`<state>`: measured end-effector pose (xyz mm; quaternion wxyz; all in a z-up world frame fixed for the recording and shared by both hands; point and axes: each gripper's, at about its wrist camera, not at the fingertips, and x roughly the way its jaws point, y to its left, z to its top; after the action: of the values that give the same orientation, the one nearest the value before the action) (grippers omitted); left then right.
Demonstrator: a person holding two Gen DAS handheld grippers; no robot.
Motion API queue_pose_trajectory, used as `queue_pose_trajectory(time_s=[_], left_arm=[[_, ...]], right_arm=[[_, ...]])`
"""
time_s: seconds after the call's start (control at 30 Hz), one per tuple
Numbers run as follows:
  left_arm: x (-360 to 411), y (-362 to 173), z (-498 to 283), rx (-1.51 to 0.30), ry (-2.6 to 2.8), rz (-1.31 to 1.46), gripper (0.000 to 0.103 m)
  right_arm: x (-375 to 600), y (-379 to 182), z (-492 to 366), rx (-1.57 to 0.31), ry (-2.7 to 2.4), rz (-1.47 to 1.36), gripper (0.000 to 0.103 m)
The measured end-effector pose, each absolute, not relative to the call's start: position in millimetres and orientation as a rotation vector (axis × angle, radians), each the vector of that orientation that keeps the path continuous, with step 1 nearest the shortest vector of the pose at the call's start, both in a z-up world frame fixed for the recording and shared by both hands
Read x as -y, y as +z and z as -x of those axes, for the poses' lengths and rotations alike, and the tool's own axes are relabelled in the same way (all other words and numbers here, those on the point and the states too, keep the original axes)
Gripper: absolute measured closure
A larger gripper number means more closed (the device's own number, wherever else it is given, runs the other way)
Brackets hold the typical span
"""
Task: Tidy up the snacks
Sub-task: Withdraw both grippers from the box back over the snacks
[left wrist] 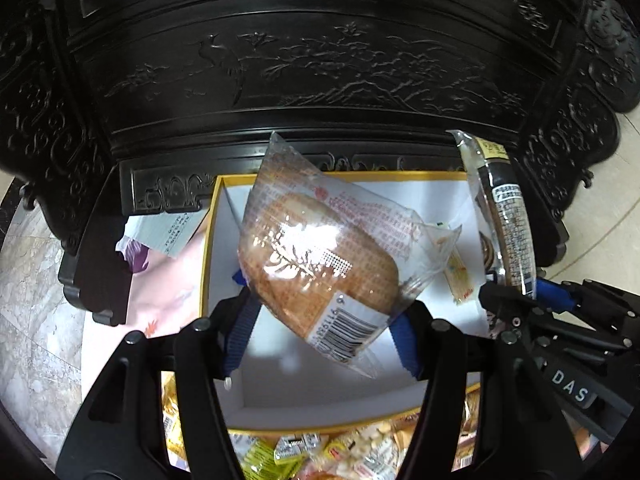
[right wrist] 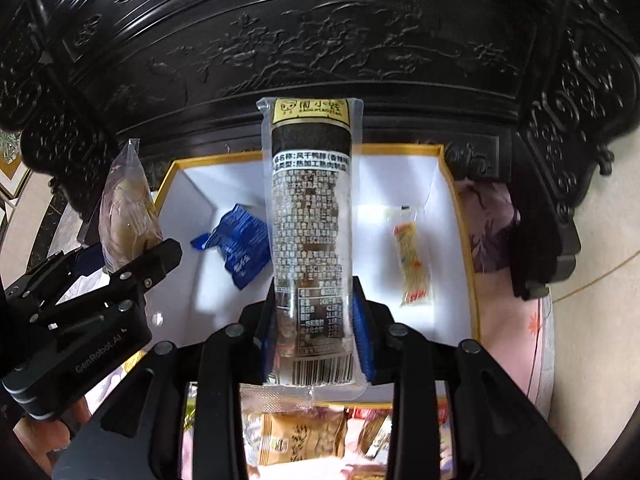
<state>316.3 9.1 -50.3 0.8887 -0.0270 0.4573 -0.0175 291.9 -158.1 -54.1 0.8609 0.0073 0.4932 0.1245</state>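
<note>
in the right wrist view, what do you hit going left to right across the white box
left gripper holding a bread packet → blue wrapper lying in the box → tall clear snack packet held in the right gripper → small yellow candy packet → pink floral cloth

Mounted on each gripper, looked forward and down, close above white box [left wrist: 224,240] [right wrist: 400,184]. Left view sat left of right view. Shared box and carved cabinet [left wrist: 320,60] [right wrist: 320,40].
</note>
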Motion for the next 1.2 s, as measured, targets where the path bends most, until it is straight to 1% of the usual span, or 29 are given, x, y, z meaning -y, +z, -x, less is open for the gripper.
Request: queue_pose_trajectory(time_s=[0.03, 0.07, 0.1, 0.13, 0.2, 0.23, 0.27, 0.3, 0.33, 0.5, 0.63, 0.73, 0.83, 0.97, 1.2], left_arm=[[-9, -51, -319, -0.954, -0.029, 0.052, 0.027], [-9, -51, -323, -0.953, 0.001, 0.039, 0.019], [-10, -50, -325, -0.947, 0.043, 0.013, 0.013], [-12, -50, -327, -0.941, 0.053, 0.013, 0.011], [-19, -51, -329, -0.951, 0.041, 0.068, 0.003], [-21, -52, -329, -0.955, 0.040, 0.084, 0.003], [-22, -51, -327, -0.954, 0.041, 0.087, 0.003], [-22, -50, -326, -0.949, 0.042, 0.084, 0.003], [-21, -49, -323, -0.943, 0.036, 0.086, 0.003], [-16, -41, -308, -0.941, 0.004, 0.084, 0.002], [-14, -35, -280, -0.932, -0.026, 0.053, 0.002], [-13, -41, -251, -0.956, -0.058, 0.023, 0.002], [-10, -58, -211, -1.006, -0.103, 0.011, 0.002], [-3, -89, -161, -1.084, -0.148, 0.008, 0.002], [7, -146, -94, -1.245, -0.165, 0.054, 0.002]], right_arm=[[157, -54, -296, -1.037, 0.252, -0.001, 0.050], [154, -54, -301, -1.043, 0.239, 0.030, 0.040], [154, -54, -304, -1.045, 0.212, 0.052, 0.034], [155, -53, -307, -1.049, 0.185, 0.063, 0.029], [160, -54, -313, -1.069, 0.151, 0.056, 0.028], [162, -56, -316, -1.080, 0.142, 0.059, 0.026], [162, -56, -316, -1.083, 0.142, 0.067, 0.017], [162, -58, -316, -1.085, 0.138, 0.080, 0.012], [162, -59, -315, -1.085, 0.131, 0.091, 0.003], [164, -59, -299, -1.081, 0.210, 0.046, 0.001], [168, -57, -274, -1.090, 0.241, 0.067, 0.001], [177, -61, -240, -1.109, 0.264, 0.138, 0.001], [193, -77, -206, -1.159, 0.281, 0.160, 0.001], [218, -116, -153, -1.267, 0.261, 0.166, 0.001], [247, -175, -100, -1.379, 0.194, 0.063, 0.001]])
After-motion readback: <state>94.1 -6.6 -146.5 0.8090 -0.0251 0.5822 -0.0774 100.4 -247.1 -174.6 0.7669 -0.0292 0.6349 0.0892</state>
